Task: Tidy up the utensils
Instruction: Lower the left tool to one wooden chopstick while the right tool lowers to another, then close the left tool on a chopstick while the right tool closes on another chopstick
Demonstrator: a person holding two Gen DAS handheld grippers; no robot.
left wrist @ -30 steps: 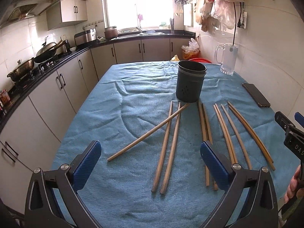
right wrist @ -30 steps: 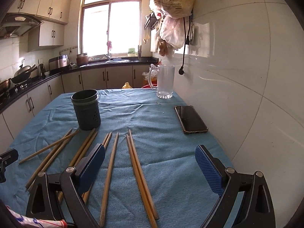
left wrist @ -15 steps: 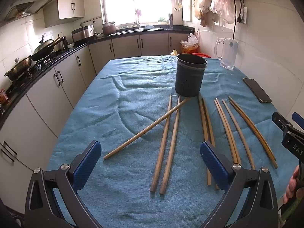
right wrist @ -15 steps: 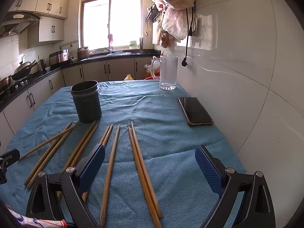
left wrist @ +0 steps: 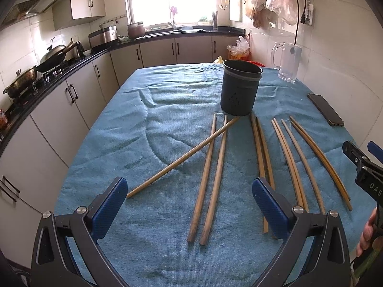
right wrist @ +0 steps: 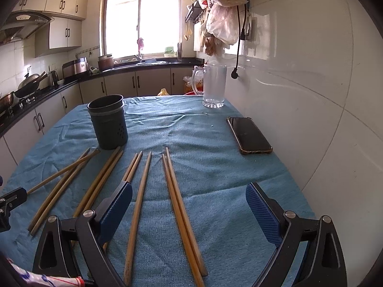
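Note:
Several long wooden chopsticks (left wrist: pixel 210 177) (right wrist: pixel 182 205) lie side by side on the blue cloth (left wrist: pixel 167 124), pointing toward a dark round utensil holder (left wrist: pixel 240 87) (right wrist: pixel 109 122) that stands upright behind them. One chopstick (left wrist: pixel 182 157) lies slanted across two others. My left gripper (left wrist: pixel 189 203) hovers open above the near ends of the left-hand chopsticks, holding nothing. My right gripper (right wrist: pixel 189 205) is open too, over the right-hand pair, with nothing between its fingers. The right gripper's tip (left wrist: pixel 361 165) shows at the right edge of the left wrist view.
A black phone (right wrist: pixel 249 135) lies on the cloth near the tiled wall (right wrist: pixel 311 95). A glass mug (right wrist: pixel 214 86) stands at the far right corner. Kitchen counters with pans (left wrist: pixel 47 57) run along the left, beyond the table's left edge.
Both grippers have tilted or lifted slightly, so the holder and chopsticks sit a little higher and farther in each view. Nothing on the table has moved.

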